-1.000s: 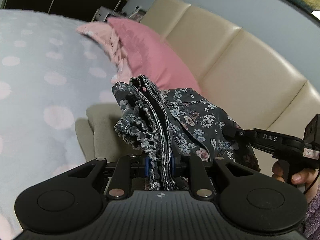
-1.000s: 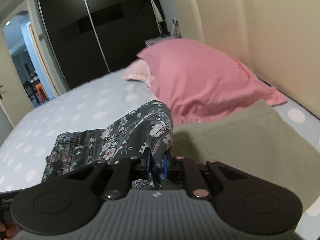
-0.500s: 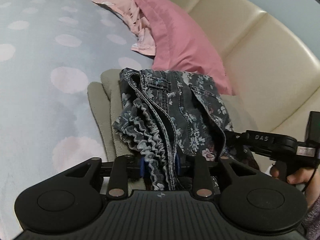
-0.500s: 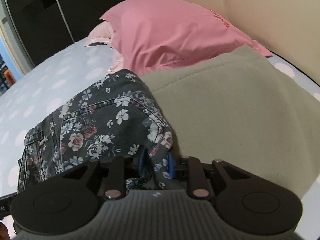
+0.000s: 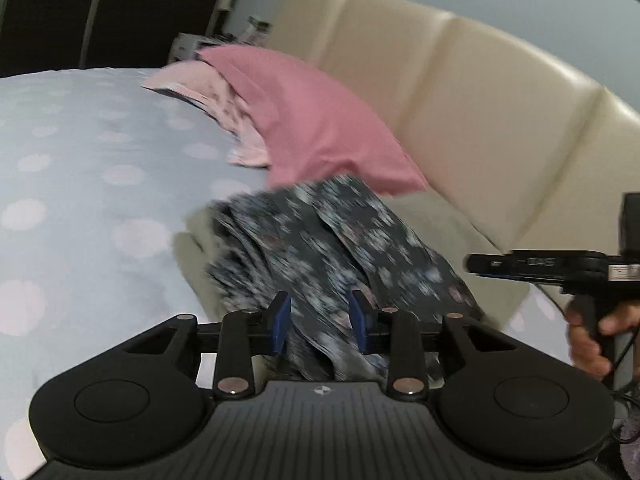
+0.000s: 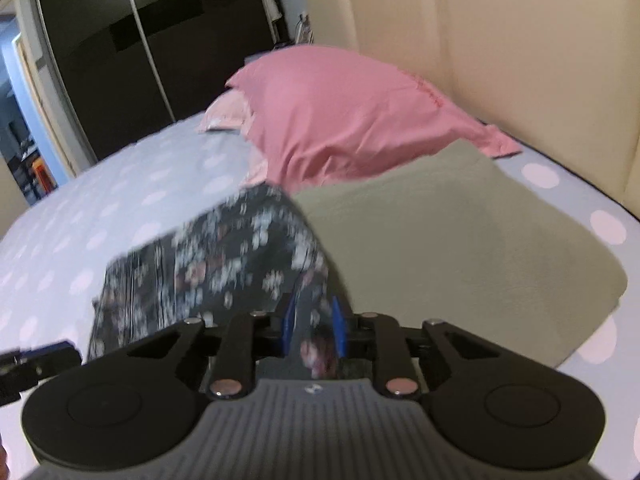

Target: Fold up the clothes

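**Floral garment lies on the olive one, tongs loose around it**

The dark floral garment (image 5: 320, 240) lies folded on an olive-green garment (image 6: 460, 248) on the dotted bed (image 5: 80, 180), just in front of a pink pillow (image 5: 320, 120) by the cream headboard (image 5: 480, 100). The left tongs (image 5: 320, 320) stand parted, with floral cloth between the blue pads, which do not press on it. The right tongs (image 6: 312, 328) are closing, with a fold of the same cloth between them; the blur hides any contact.
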